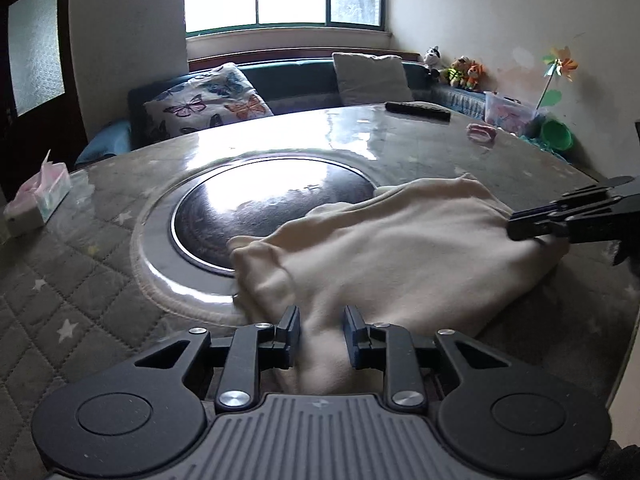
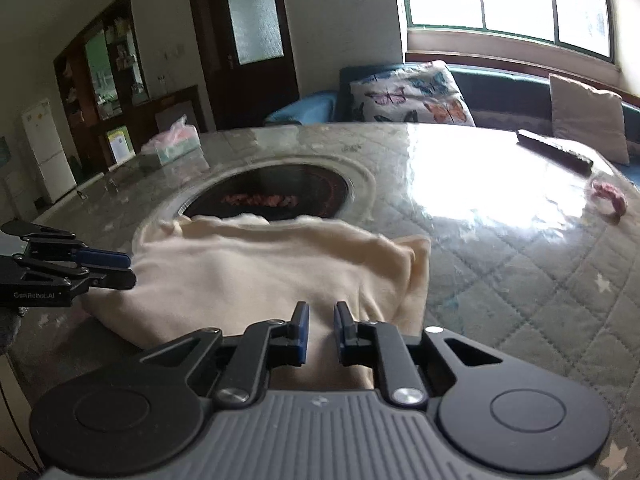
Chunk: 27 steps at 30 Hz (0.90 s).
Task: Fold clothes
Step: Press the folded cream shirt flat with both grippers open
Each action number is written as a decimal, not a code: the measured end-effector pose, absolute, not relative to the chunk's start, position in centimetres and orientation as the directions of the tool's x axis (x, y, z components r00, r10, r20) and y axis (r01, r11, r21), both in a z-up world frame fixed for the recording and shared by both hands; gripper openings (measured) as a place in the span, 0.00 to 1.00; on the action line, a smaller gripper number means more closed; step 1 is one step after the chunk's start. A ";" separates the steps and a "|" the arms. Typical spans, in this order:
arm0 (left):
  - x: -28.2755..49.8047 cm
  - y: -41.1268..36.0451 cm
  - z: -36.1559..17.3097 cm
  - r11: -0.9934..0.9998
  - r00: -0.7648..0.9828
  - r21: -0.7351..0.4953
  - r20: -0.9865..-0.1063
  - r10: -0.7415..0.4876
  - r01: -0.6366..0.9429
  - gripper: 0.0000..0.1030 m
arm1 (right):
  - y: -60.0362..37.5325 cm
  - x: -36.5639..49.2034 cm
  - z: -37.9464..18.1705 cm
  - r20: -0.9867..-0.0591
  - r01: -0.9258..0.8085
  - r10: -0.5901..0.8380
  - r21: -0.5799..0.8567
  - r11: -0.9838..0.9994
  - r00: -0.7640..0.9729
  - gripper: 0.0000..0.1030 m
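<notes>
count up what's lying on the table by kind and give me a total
Cream garment: 1
Tissue box: 1
Black remote: 1
Pink hair tie: 1
Total: 4
</notes>
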<state>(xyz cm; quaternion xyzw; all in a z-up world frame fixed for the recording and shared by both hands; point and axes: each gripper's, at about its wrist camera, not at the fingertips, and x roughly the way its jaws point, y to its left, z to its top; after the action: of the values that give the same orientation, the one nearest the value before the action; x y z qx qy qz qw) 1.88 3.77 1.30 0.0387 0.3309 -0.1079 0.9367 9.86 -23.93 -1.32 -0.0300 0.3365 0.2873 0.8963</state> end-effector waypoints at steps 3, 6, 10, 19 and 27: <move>1.6 3.8 1.8 0.975 0.763 0.005 -0.623 -0.170 0.221 0.26 | -24.2 9.6 -1.1 -0.618 -0.530 0.488 0.132 0.838 0.617 0.13; 1.3 3.0 2.3 0.970 0.770 0.006 -0.610 -0.188 0.242 0.26 | -23.7 8.9 -0.3 -0.602 -0.558 0.504 0.115 0.822 0.619 0.13; 1.1 1.9 2.4 0.960 0.770 0.024 -0.603 -0.208 0.279 0.27 | -22.4 7.6 0.4 -0.594 -0.623 0.548 0.099 0.776 0.589 0.13; 1.1 0.4 3.0 0.943 0.767 0.040 -0.593 -0.243 0.329 0.26 | -21.9 6.7 -0.6 -0.623 -0.640 0.514 0.027 0.768 0.590 0.14; 1.9 -2.4 1.3 0.912 0.722 0.043 -0.626 -0.294 0.408 0.26 | -20.7 6.5 -0.9 -0.627 -0.673 0.534 0.021 0.739 0.567 0.14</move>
<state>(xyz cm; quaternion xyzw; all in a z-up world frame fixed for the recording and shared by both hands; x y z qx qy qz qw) 1.85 -2.43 1.31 0.0893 0.3207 -0.1901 0.9236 6.50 -20.69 -0.86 -0.1106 0.3134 0.3437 0.8783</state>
